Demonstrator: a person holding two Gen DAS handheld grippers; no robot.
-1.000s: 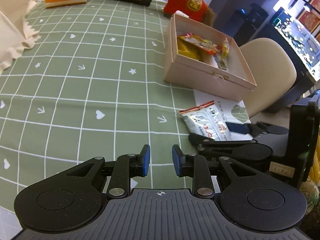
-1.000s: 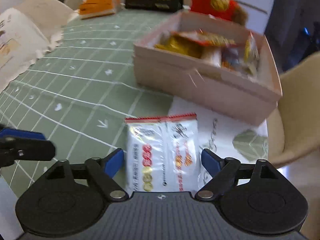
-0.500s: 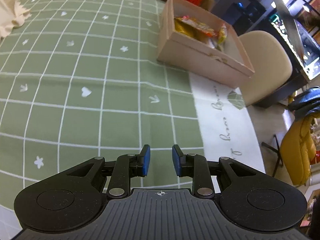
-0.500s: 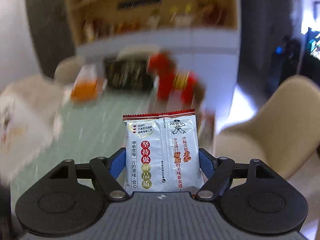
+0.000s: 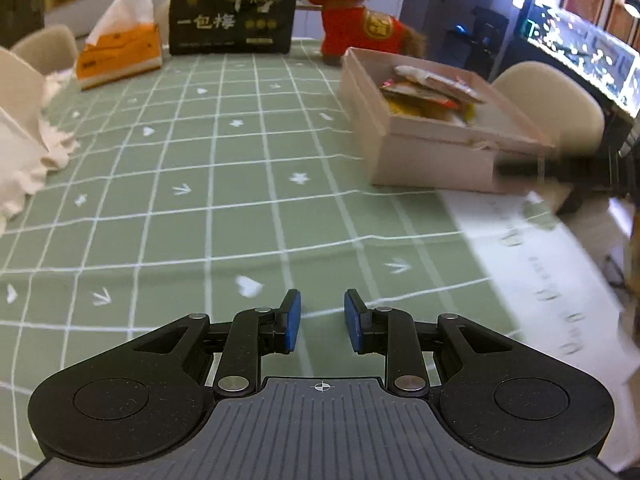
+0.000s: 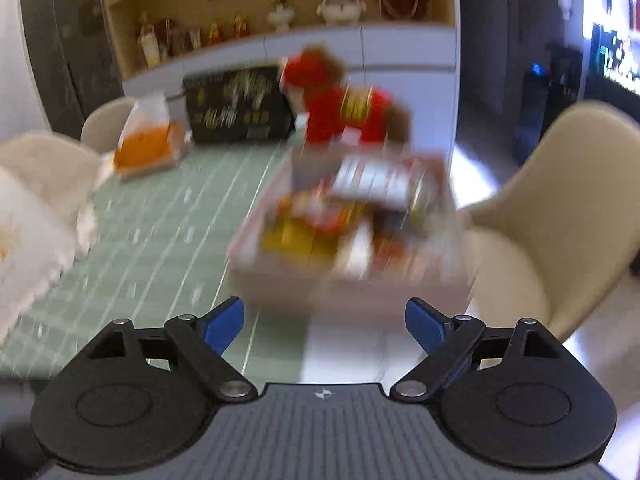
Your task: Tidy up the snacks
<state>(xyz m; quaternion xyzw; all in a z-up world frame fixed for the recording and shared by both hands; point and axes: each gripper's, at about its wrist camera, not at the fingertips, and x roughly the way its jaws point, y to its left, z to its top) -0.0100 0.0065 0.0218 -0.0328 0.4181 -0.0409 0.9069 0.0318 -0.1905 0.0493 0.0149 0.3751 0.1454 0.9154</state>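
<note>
Right hand-held gripper [image 6: 324, 326]: jaws opening, nothing between them now; the white snack pkt [image 6: 374, 182] I carried a moment ago lies atop the pile in the pink box [image 6: 344, 292] nr the surface's right edge. Left hand-held gripper [image 5: 322, 320]: narrow, empty. Surface shows no loose snacks; sorting prob. nearly done.

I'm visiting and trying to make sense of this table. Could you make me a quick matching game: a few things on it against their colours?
Things:
1. tissue box
2. plush toy
3. snack box
4. tablecloth

Colours:
a. green with white grid lines
b. red
c. orange
d. pale pink

Pairs: 1-c, 2-b, 3-d, 4-a
</note>
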